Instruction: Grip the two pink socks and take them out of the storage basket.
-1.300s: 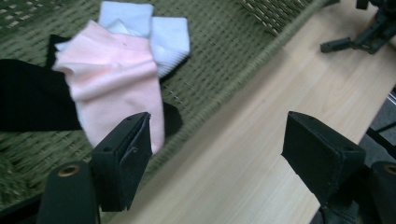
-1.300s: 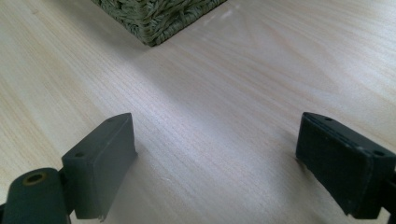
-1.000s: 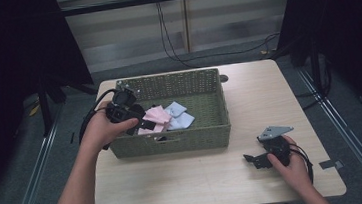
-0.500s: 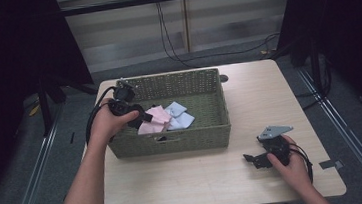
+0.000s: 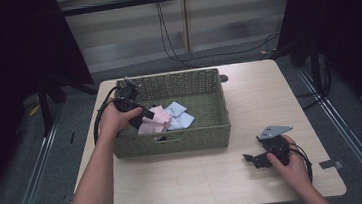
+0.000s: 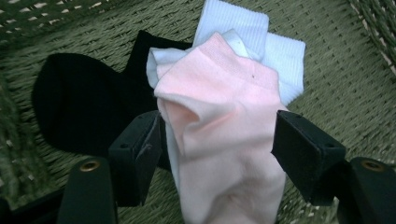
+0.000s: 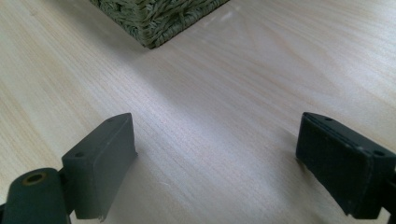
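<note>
Left gripper [image 5: 143,116] reaching into woven basket [image 5: 173,145]

It is hovering over pink sock [image 5: 154,120] beside 2 white socks [image 5: 179,116]; right gripper [image 5: 253,159] is resting on table [image 5: 248,95].

Soft pink cloth sock [image 6: 224,140] with a fine knit at the frame's middle, ribbed white cloth socks [image 6: 261,46] above it, matt black cloth sock [image 6: 84,102] at left, rough green woven basket [image 5: 173,143], smooth pale wooden table [image 7: 233,93], matt black plastic jaws at the bottom corners
</note>
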Available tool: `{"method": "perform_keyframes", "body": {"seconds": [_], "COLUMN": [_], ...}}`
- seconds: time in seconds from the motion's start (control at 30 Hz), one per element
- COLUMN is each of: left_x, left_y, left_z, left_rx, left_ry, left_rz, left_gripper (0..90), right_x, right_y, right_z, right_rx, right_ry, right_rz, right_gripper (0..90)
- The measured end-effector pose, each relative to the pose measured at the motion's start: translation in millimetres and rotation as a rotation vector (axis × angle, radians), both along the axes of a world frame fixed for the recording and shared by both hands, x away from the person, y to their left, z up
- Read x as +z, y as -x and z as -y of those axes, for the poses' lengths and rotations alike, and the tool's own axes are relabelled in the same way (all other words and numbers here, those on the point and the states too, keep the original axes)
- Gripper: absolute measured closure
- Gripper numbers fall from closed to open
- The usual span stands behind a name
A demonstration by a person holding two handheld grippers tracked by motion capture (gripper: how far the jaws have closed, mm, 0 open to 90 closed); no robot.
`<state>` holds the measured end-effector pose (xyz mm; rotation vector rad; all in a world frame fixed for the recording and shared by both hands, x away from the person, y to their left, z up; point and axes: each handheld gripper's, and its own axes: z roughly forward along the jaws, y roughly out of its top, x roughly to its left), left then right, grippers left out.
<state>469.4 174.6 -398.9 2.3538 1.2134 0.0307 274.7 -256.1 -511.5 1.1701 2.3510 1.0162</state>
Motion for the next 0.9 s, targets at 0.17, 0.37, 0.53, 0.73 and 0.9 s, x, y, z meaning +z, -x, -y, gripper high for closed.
{"method": "perform_keyframes", "body": {"seconds": [0.17,0.37,0.53,0.73,0.9], "left_x": [-8.8,-17.5,-19.9,-8.5,9.9], "left_y": [-5.9,-8.9,-10.7,-11.0,-9.4], "left_z": [0.1,5.0,6.5,-1.1,1.0], "left_rx": [-0.001,-0.027,-0.048,-0.043,-0.061], "left_ry": [-0.028,-0.024,-0.066,-0.076,-0.1], "left_rz": [-0.02,-0.052,-0.095,-0.11,-0.1], "left_gripper": [32.1,43.1,70.1,88.4,88.9], "right_x": [0.0,0.0,0.0,0.0,0.0], "right_y": [-0.1,-0.1,-0.1,-0.1,-0.1], "right_z": [0.0,0.0,0.0,0.0,-0.1], "right_rx": [0.001,0.0,0.001,0.001,0.0], "right_ry": [0.0,0.0,0.001,0.001,-0.001], "right_rz": [0.0,0.0,-0.001,-0.001,-0.002], "right_gripper": [11.2,11.2,11.2,11.2,11.2]}}
